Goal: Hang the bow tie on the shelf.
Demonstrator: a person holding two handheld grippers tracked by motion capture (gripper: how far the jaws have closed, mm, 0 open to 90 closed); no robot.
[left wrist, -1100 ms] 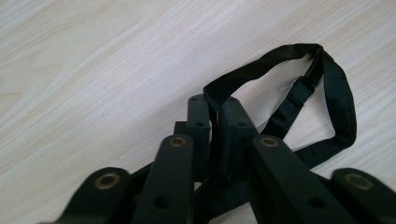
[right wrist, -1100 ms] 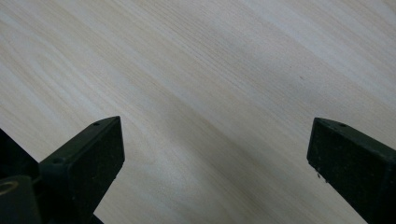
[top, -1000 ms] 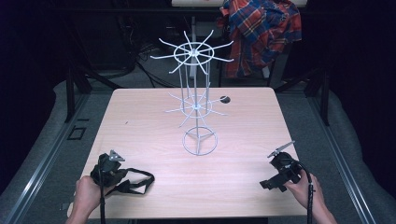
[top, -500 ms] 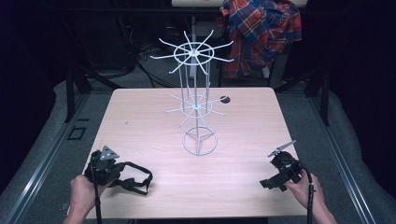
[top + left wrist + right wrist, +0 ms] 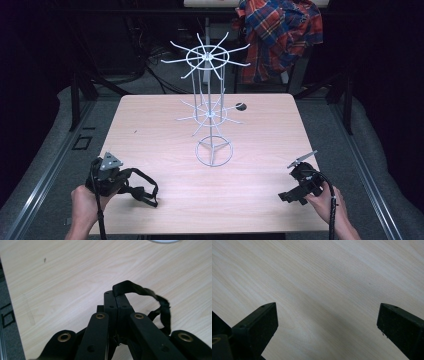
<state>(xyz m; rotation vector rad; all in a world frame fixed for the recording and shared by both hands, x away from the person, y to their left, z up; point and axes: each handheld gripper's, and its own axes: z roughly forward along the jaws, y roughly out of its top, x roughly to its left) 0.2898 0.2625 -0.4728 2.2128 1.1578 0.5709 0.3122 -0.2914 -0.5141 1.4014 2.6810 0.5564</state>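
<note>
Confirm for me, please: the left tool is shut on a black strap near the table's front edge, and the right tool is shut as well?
Not quite. The right tool is open: the right gripper view shows its jaws spread wide over bare table. The rest stands: the left tool is shut on the black strap near the front edge.

Black strap (image 5: 150,293) — looped, limp on the table, one end pinched between closed jaws.
</note>
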